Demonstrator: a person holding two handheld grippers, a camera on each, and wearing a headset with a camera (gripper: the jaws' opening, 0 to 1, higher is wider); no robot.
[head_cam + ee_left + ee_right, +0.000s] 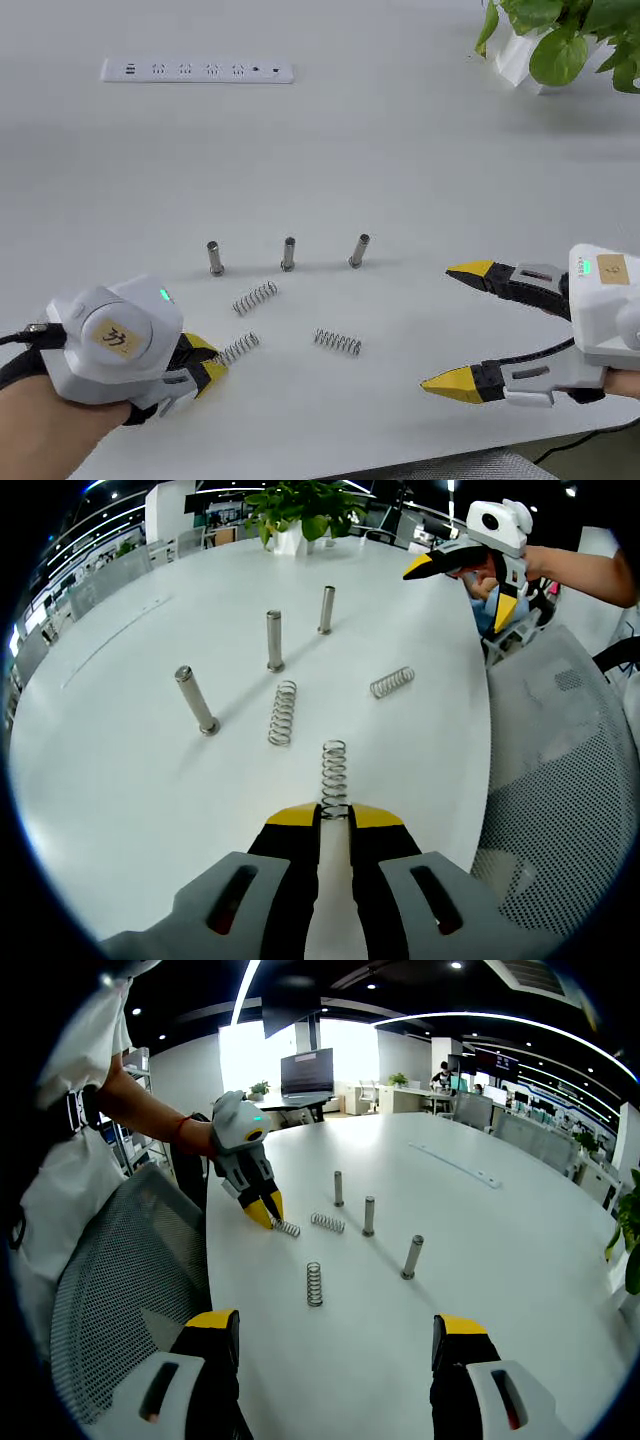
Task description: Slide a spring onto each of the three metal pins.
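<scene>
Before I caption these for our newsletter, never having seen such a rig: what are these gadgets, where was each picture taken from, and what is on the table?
No robot here: a person holds a two-fingered gripper in each hand. The rectangular picture comes from a camera on the person's head, looking down at the white table. The two round pictures come from cameras riding on the grippers, each looking along its own fingers. Three metal pins stand in a row, all bare. The left gripper has its yellow-tipped fingers shut on the end of one spring, which lies on the table. Two more springs lie loose nearby. The right gripper is open and holds nothing. Farther back are a power strip and a potted plant.
</scene>
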